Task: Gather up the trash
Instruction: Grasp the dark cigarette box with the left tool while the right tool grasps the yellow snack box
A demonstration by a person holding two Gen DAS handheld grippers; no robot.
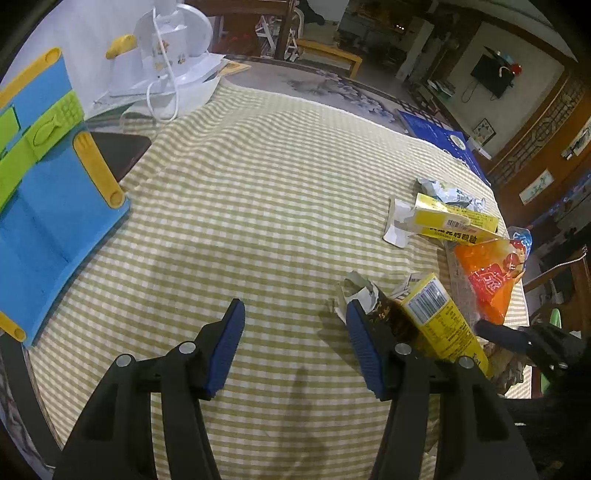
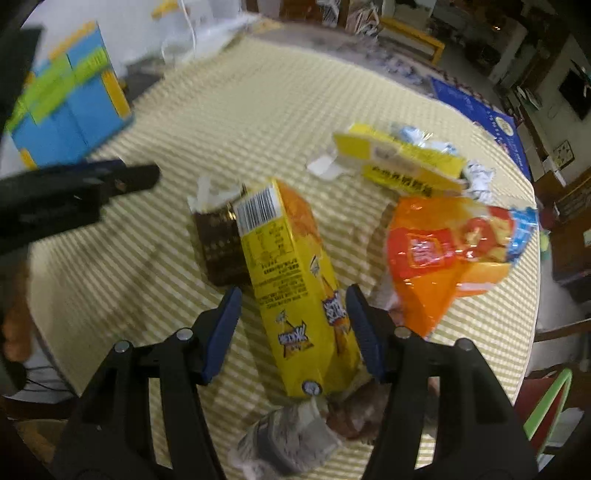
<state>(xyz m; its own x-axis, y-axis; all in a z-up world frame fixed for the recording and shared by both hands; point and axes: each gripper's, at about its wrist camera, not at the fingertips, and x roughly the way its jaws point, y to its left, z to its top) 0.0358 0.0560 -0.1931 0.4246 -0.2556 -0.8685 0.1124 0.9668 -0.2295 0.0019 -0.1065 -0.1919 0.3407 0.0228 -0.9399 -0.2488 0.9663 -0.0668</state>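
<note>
Round table with checked cloth in a dim, wood-panelled room.

A green-and-white checked tablecloth covers the round table. Beyond its far edge stand a wooden chair and a yellow wooden bench. A dark wall-mounted television hangs on the pale wall at right, adjoining carved brown wood panelling. The background is dim.

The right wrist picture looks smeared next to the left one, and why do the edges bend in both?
Left wrist view: sharp; the checked cloth and the barcode on the yellow carton read crisply. Right wrist view: motion blur smears the yellow carton, the orange bag and the left gripper. Both views: fisheye lenses bow the table edge and leave dark corners.
</note>
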